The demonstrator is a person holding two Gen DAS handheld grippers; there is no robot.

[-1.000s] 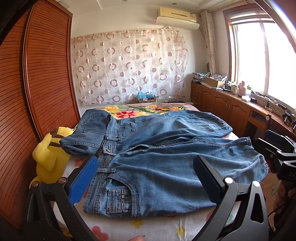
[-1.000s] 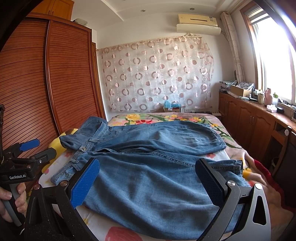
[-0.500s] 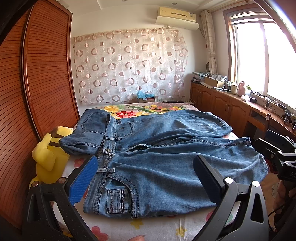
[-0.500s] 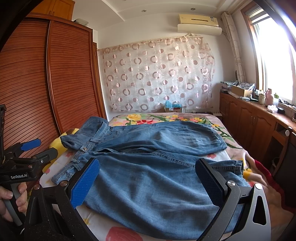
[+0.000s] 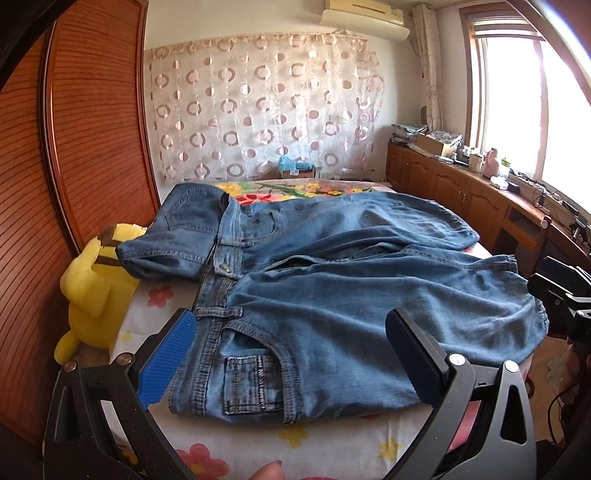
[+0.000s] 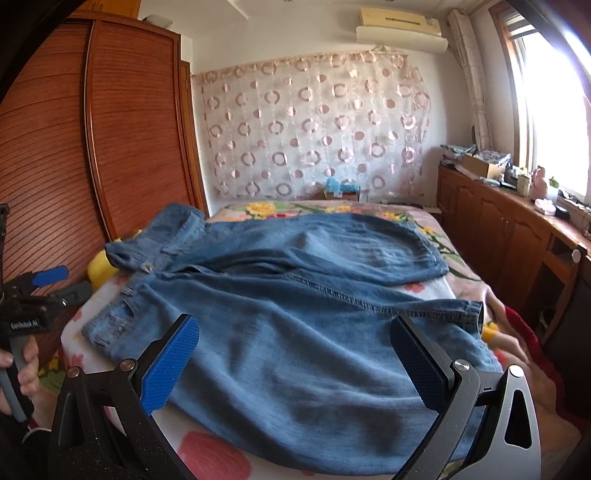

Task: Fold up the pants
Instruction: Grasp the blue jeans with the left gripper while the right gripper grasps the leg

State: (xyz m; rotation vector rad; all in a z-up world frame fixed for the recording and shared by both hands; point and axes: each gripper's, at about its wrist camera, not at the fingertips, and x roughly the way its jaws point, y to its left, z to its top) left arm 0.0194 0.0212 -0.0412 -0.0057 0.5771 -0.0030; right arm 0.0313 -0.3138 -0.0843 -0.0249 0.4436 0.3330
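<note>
Blue denim pants [image 5: 332, 295] lie spread across the floral-sheeted bed [image 5: 332, 443], unfolded. My left claw [image 5: 291, 354] and right claw [image 6: 295, 358] hover spread, empty. Next I'd pinch the near leg's edge.

The left tool [image 6: 31, 295] reads "GenRobot.AI".

One pair of jeans, one toy, two grippers on a single bed

One pair of blue denim jeans [image 5: 332, 295] with two legs lies on one bed with a floral sheet [image 5: 332, 443]; one yellow plush toy [image 5: 92, 295] sits beside it. Two black handheld grippers appear, the left gripper [image 5: 291, 354] and right gripper [image 6: 295, 358], each with two blue-padded fingers. One white wall air conditioner [image 6: 400, 24] hangs above one circle-patterned curtain [image 6: 314, 125].
</note>
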